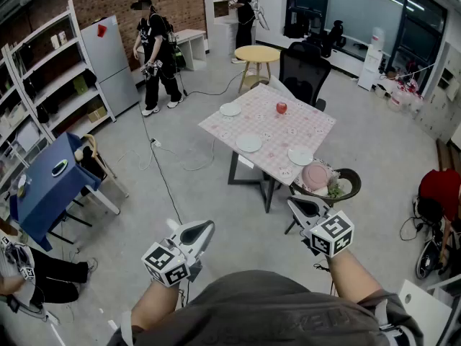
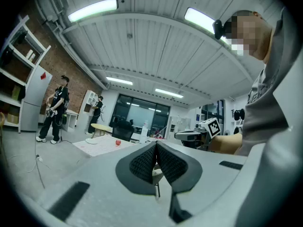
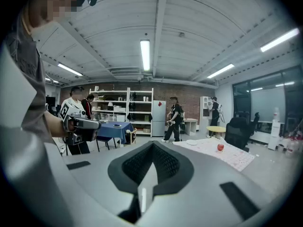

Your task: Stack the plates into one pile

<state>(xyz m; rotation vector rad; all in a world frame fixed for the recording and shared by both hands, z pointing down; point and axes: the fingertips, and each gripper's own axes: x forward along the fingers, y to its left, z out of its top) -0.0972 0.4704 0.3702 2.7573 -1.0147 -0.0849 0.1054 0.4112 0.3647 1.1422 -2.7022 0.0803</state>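
L gripper (image 1: 202, 232) & R gripper (image 1: 300, 208) both clenched, nothing btwn jaws, held low by the person's body, well apart from desk (image 1: 317, 125). 3 white plates on desk, unstacked, apart: far plate (image 1: 230, 109), mid plate (image 1: 249, 143), near plate (image 1: 300, 156). Red apple (image 1: 282, 107) on desk too.

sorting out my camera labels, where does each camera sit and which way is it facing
Head view: on the person's head, looking down at the table; both forearms, left gripper, right gripper show.
Left gripper view: on that gripper, facing the table; shut jaws and shirt show.
Right gripper view: on that gripper, facing the shelves; shut jaws show.
All three share the apple.
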